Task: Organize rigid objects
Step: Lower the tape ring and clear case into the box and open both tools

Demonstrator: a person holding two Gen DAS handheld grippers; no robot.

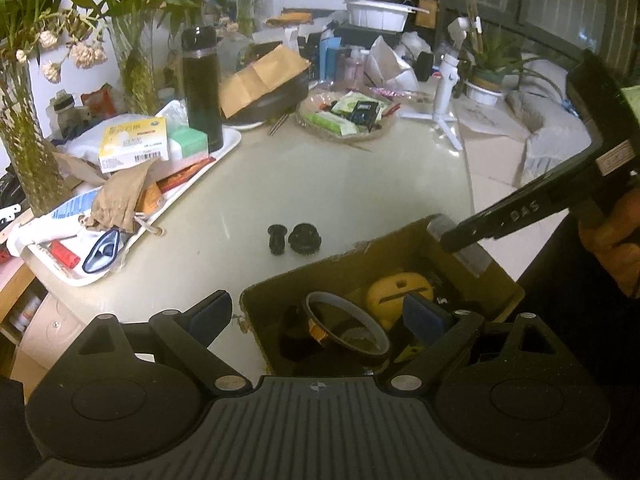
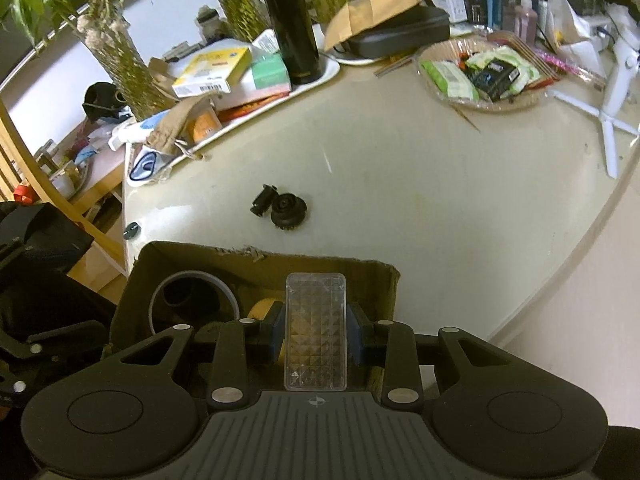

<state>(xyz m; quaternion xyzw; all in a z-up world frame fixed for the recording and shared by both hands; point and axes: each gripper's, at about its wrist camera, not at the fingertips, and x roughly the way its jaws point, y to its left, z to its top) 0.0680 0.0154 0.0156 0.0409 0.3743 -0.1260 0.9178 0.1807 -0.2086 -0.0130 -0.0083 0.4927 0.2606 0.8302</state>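
Observation:
A brown cardboard box (image 1: 496, 280) (image 2: 280, 264) sits at the near edge of the pale table. Inside lie a tape roll (image 1: 344, 328) (image 2: 192, 280) and a yellow object (image 1: 400, 292). My left gripper (image 1: 320, 312) is open, straddling the box's left wall with nothing between its fingers. My right gripper (image 2: 316, 330) is shut on a clear plastic case (image 2: 316, 332) with a diamond pattern, held above the box. In the left wrist view the case (image 1: 460, 240) shows over the box's far rim. Two small black parts (image 1: 290, 238) (image 2: 280, 206) lie on the table beyond the box.
A white tray (image 1: 224, 152) (image 2: 328, 68) with boxes, packets and a black flask (image 1: 200, 88) (image 2: 292, 20) stands at the back left. A wicker basket (image 1: 344, 136) (image 2: 516, 106) of packets sits at the back. A white tripod (image 1: 446, 92) (image 2: 616, 80) stands right. Plants in vases line the left.

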